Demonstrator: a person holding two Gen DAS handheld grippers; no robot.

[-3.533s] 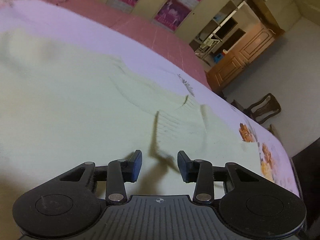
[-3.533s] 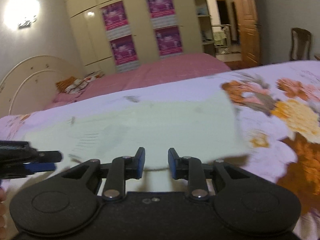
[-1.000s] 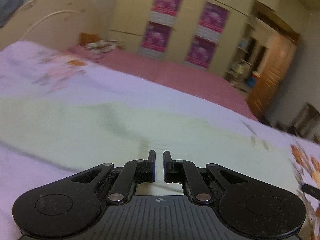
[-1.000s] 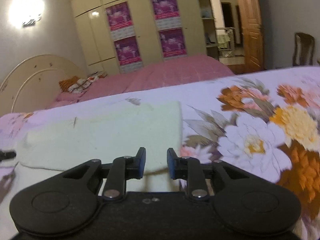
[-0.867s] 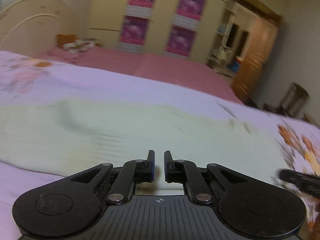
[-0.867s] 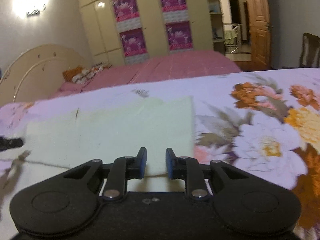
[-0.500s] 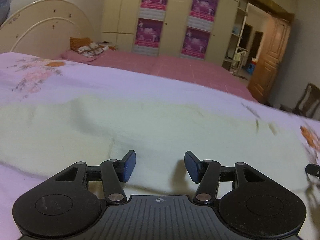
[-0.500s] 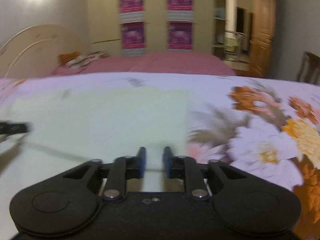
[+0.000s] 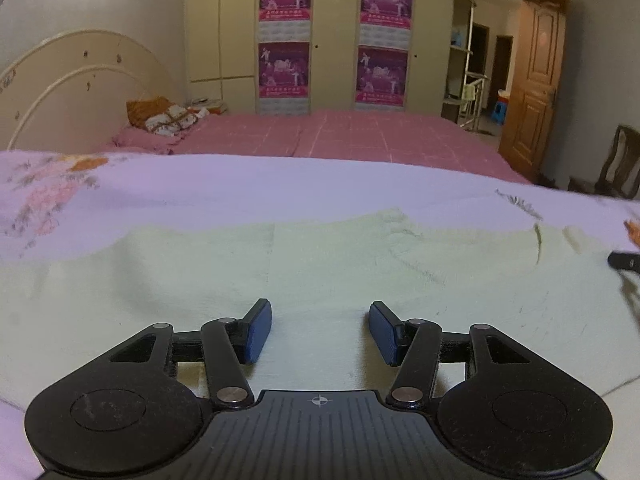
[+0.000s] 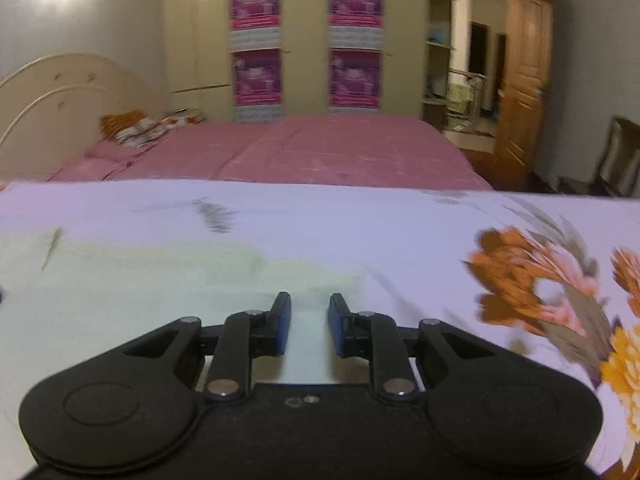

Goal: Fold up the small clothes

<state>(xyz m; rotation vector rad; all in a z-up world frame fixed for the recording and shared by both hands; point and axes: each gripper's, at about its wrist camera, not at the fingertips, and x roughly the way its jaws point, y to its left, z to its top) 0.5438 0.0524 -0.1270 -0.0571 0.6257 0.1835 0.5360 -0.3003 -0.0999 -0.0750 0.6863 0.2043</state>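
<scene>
A pale green garment [image 9: 320, 264] lies spread flat on the lilac floral bedspread [image 9: 240, 188]. My left gripper [image 9: 320, 328] hovers low over its near part, open wide, with nothing between the pads. At the right edge of the left wrist view a dark fingertip [image 9: 624, 260] of the other gripper shows over the cloth. My right gripper [image 10: 308, 320] is low over the garment [image 10: 120, 300] near its right-hand edge. Its jaws are opening, a narrow gap shows between the blue pads, and the cloth lies flat under them, not pinched.
Orange flowers [image 10: 520, 288] are printed on the bedspread to the right of the garment. Behind it stands a second bed with a pink cover [image 9: 340, 132], a cream headboard [image 9: 80, 80] and a wardrobe with purple posters [image 9: 336, 36]. A wooden door [image 9: 536, 92] and a chair [image 9: 618, 160] are at the far right.
The left jaws went from shut to wide open and let go of the cloth, and that gripper slid sideways over it. My right gripper moved across towards the garment's right edge.
</scene>
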